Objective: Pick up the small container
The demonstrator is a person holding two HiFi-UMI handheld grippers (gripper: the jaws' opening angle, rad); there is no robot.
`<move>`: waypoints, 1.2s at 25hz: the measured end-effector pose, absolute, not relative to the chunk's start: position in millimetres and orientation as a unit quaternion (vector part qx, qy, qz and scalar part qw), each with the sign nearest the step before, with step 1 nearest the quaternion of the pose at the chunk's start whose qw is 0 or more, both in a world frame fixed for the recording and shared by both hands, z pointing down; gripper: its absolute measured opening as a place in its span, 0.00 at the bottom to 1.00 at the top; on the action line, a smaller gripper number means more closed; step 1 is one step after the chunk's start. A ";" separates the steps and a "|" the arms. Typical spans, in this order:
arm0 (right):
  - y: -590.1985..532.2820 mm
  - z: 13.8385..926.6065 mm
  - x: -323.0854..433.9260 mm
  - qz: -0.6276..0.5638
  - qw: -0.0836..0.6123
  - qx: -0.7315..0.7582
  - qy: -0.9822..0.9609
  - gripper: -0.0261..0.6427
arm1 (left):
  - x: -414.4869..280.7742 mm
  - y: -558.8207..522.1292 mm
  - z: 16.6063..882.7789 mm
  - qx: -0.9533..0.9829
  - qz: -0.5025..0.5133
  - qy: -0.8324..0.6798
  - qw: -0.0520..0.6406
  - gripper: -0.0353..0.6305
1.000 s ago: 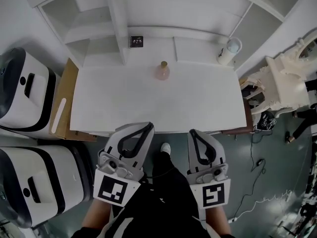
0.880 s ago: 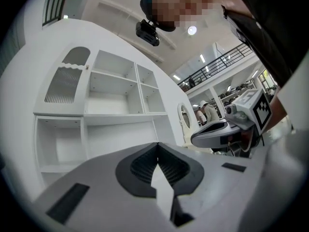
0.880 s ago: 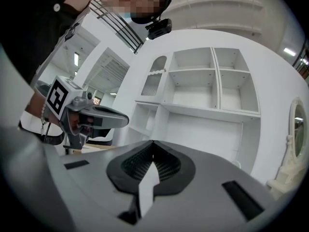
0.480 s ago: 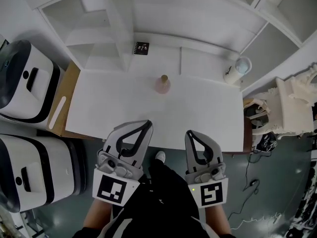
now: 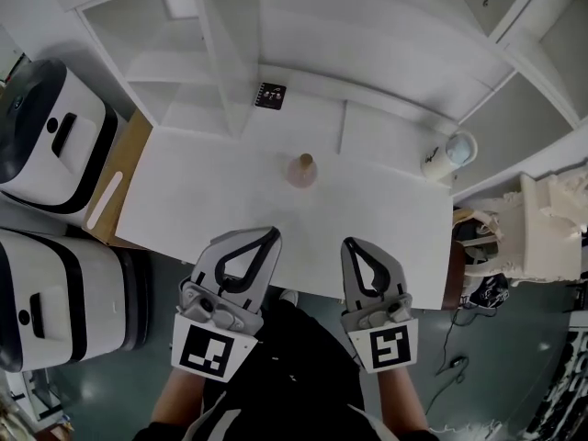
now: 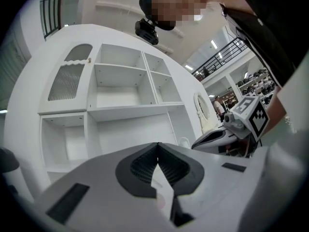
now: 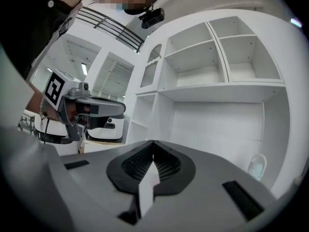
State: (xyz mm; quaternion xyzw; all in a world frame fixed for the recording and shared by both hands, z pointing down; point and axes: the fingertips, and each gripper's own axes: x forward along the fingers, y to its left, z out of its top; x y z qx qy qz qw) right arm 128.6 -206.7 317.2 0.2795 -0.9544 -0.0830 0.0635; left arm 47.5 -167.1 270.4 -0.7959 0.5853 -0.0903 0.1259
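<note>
The small container [image 5: 301,169] is a pale pink bottle with a tan stopper. It stands upright near the middle of the white table [image 5: 202,200] in the head view. My left gripper [image 5: 273,233] reaches over the table's front edge, shut and empty, well short of the container. My right gripper [image 5: 348,243] is beside it, also shut with nothing in it. In the left gripper view the jaws [image 6: 157,145] meet at their tips, and the same holds in the right gripper view [image 7: 153,142].
White shelving [image 5: 230,35] rises behind the table. A small black card [image 5: 270,95] lies at the back, and a white cup [image 5: 450,154] stands at the back right. Two white appliances [image 5: 50,145] stand left of the table and an ornate white chair [image 5: 542,237] right of it.
I have come closer to the table: both grippers went from just before its front edge to over it. The container did not move and both grippers stayed shut.
</note>
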 end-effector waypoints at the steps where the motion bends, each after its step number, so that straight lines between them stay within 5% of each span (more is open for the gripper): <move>1: -211.1 321.5 127.7 -0.074 0.063 0.277 -0.956 0.04 | 47.1 -169.1 270.8 -0.795 -0.089 0.588 0.124 0.06; 19: -307.8 438.0 74.1 0.001 0.162 0.250 -0.955 0.26 | 11.7 -207.2 300.1 -0.787 -0.115 0.599 0.092 0.06; 30: -356.9 504.7 27.6 0.022 0.226 0.235 -0.945 0.30 | -10.5 -223.7 321.5 -0.784 -0.125 0.604 0.074 0.06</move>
